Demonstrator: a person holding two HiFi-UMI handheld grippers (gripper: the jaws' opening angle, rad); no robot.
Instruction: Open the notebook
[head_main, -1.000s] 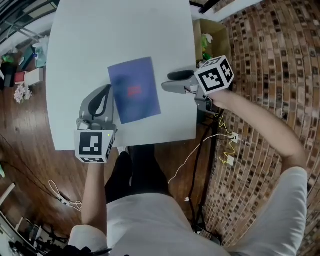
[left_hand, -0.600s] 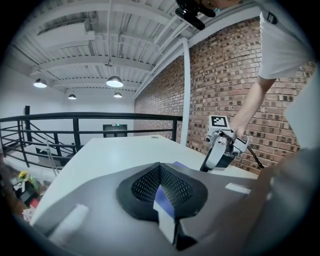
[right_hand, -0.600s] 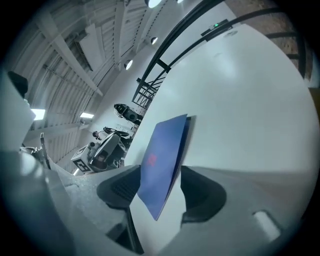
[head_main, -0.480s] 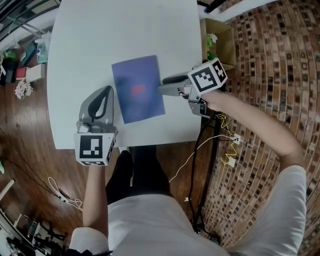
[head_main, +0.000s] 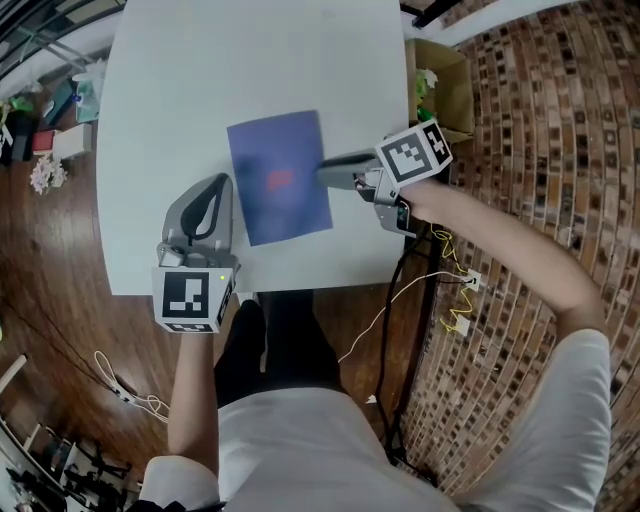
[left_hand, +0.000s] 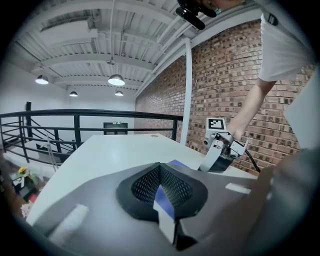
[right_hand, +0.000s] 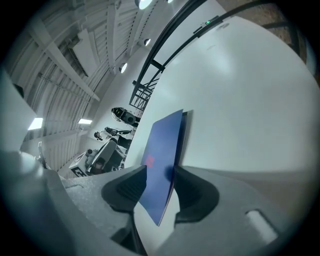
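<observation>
A closed blue notebook (head_main: 278, 178) with a small red mark lies flat on the white table (head_main: 250, 60). My right gripper (head_main: 325, 168) sits at its right edge, rolled on its side. In the right gripper view the notebook's edge (right_hand: 162, 155) stands between the jaws, which are closing; the right pad is at the cover and the left pad is still a little apart from it. My left gripper (head_main: 213, 185) rests on the table just left of the notebook, shut with nothing in it. From the left gripper view, the notebook (left_hand: 177, 164) and the right gripper (left_hand: 210, 162) lie beyond its closed jaws.
A cardboard box (head_main: 440, 80) with green items stands on the floor off the table's right side. Cables (head_main: 455, 290) trail over the brick-patterned floor below it. Small clutter (head_main: 45, 130) lies on the wooden floor to the left. The table's near edge runs just before the left gripper.
My right gripper has moved left and down to the notebook's right edge, rolled, and its jaws have narrowed around that edge. The left gripper has stayed put.
</observation>
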